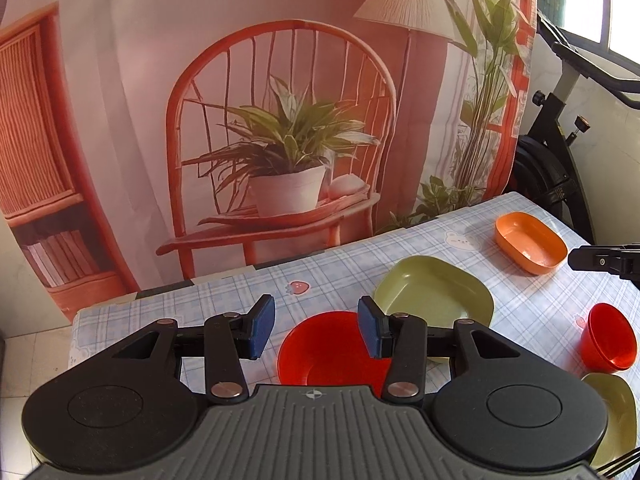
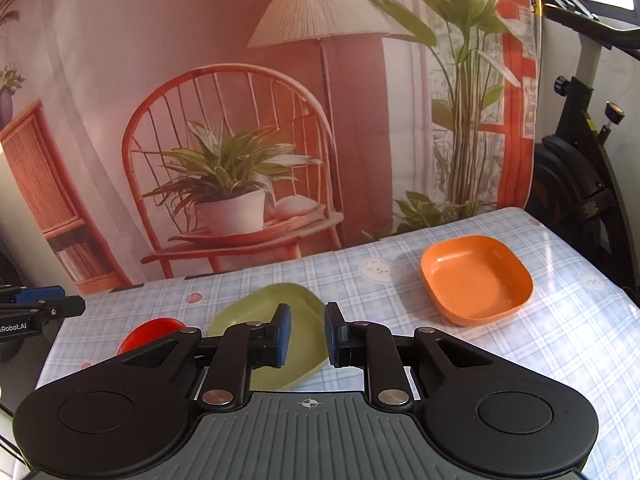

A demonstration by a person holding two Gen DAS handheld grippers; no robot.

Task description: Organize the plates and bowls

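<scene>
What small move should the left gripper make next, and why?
Probably lower the left gripper toward the red plate directly below it. Its jaws stand open and hold nothing, and the plate lies flat on the table, apart from the green plate. The right gripper hovers open over that green plate, so each has its own target.

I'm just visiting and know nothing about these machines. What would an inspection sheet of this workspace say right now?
Surface: table under a blue checked cloth with bear and strawberry prints.
Job's things: red plate, green plate, orange dish, red bowl, a second green dish at the near right edge; all lie apart, none stacked.
Clutter: fork tines, partly visible.
Grippers: left gripper open above the red plate, holding nothing; right gripper open over the green plate, holding nothing.
Cables: nothing seen.
Surroundings: printed backdrop of a chair, plant and lamp; exercise bike at right.
</scene>
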